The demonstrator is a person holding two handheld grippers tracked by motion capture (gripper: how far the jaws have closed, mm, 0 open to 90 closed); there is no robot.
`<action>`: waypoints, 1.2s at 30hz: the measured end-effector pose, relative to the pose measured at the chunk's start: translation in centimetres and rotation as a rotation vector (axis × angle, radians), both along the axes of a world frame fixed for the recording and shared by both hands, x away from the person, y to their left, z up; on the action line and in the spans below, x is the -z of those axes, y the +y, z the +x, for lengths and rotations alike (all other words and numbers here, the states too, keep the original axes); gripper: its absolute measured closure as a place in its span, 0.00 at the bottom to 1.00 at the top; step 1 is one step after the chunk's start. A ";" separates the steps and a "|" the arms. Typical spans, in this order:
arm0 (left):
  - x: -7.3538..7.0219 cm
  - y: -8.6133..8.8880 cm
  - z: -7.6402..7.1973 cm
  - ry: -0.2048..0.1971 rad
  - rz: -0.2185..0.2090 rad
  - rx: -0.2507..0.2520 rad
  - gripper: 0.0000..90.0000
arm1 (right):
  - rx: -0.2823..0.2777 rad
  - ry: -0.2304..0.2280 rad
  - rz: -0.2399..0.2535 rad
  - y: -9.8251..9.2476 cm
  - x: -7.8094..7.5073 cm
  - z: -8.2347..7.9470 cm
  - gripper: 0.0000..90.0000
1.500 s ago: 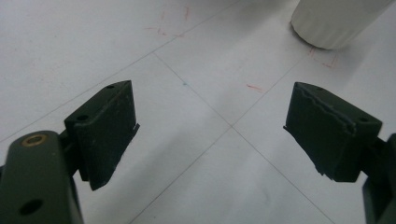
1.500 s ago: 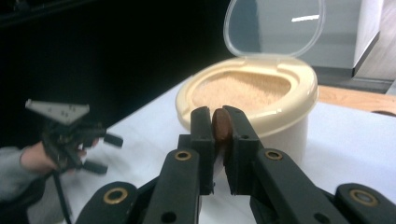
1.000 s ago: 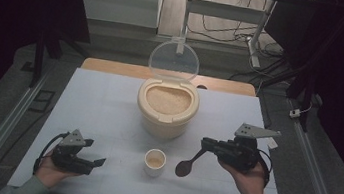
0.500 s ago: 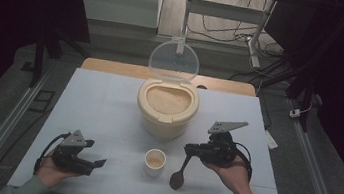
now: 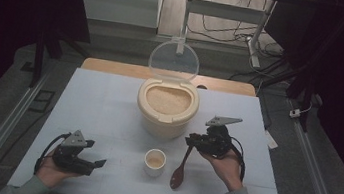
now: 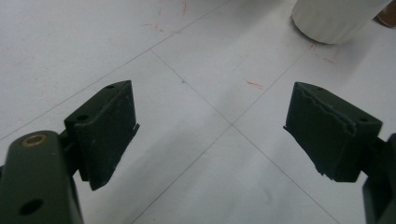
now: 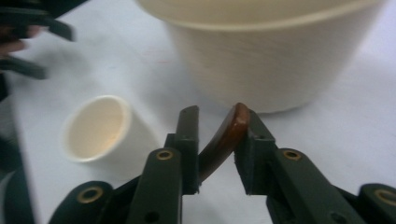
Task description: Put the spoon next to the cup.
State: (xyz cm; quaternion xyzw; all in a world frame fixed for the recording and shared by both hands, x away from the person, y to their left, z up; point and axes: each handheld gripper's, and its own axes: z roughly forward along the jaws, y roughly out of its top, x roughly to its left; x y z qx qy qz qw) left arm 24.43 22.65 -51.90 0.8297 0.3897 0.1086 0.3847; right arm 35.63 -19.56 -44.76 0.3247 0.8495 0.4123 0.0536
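So the right gripper [image 5: 193, 141] is down at the table just to the right of the little white cup [image 5: 155, 162], with the brown wooden spoon [image 5: 180, 171] hanging off it. The spoon's bowl rests on the white table [image 5: 107, 113] next to the cup, and the handle runs up between the jaws. In the right gripper view the handle tip [image 7: 229, 135] leans across the gap, touching the right jaw near its top and the left one lower down. The jaws have just been opening, so it looks more like a loosened hold than a real clamp, though it's a bit blurry there and I wouldn't swear to it.

The left gripper [image 5: 95, 162] sits low at the near left corner of the table, jaws spread wide with nothing but bare tabletop between them.

Behind the cup is the big cream rice tub [image 5: 166, 107], its clear lid [image 5: 174, 61] flipped up and full of rice. The cup has something pale at the bottom.
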 end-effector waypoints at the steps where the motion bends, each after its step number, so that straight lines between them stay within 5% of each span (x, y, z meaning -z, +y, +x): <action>1: 0.0 0.0 0.0 0.001 0.000 0.000 0.18 | 0.019 -0.002 -0.004 -0.1 0.4 0.2 0.77; 13: 0.1 0.0 0.0 0.002 0.005 0.002 0.18 | 0.170 0.001 -0.102 -0.8 4.8 1.8 0.62; 21: 0.1 -0.1 0.0 0.001 0.009 0.002 0.18 | 0.218 -0.055 -0.198 -0.4 6.0 1.6 0.55; 30: 0.1 0.0 0.0 0.002 0.007 -0.003 0.18 | 0.281 -0.118 -0.131 -1.6 5.2 1.1 0.44; 36: 0.1 0.0 0.0 -0.003 0.005 -0.007 0.18 | 0.192 -0.160 -0.034 -3.6 4.0 -0.9 0.47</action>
